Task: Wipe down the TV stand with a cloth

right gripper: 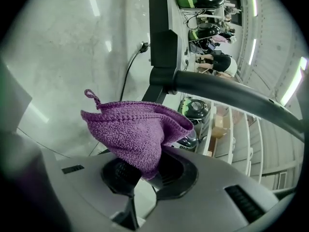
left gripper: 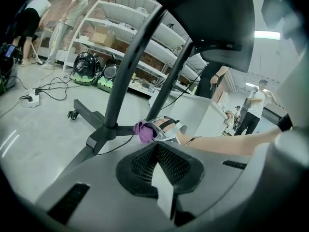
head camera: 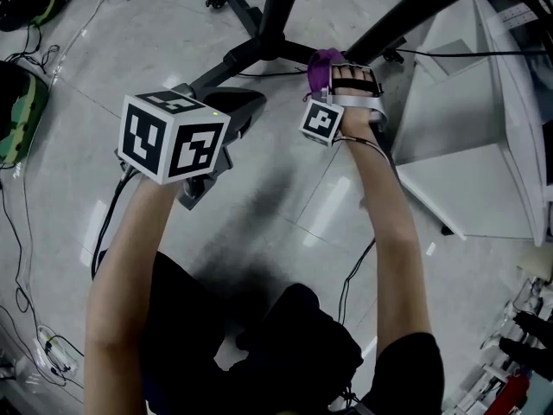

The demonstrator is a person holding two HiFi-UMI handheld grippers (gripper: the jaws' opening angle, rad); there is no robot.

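- While I am looking along the right gripper (right gripper: 145, 170), its jaws are pinching tight on 1 fold of the purple cloth (right gripper: 140, 139), and most of the fabric is fanning out beyond the tips.
- I am seeing the cloth hang just beside the base joint (head camera: 263, 46) of the TV stand (head camera: 281, 3), on the joint's right. I cannot tell whether it is touching the metal.
- I am judging the cloth to be light, soft and limp, with a knitted nap that is giving the pads plenty to bite on. It is unlikely to be slipping out.
- I am reckoning the present hold on the middle fold is the right one, since the free edges are drooping loose enough to wrap round a tube. The small loop (right gripper: 91, 95) at 1 corner is too flimsy to pull by.
- I am treating the stand as stiff and heavy, though a caster (left gripper: 72, 114) is showing on a leg beyond the joint, so hard pushing may be rolling it.
- The left gripper (left gripper: 157, 149) is hovering short of the joint with its jaws together and nothing between them.
- I am counting 1 cloth, 2 grippers, 2 dark uprights (left gripper: 123, 76) and 1 caster. Other legs are running out of view.
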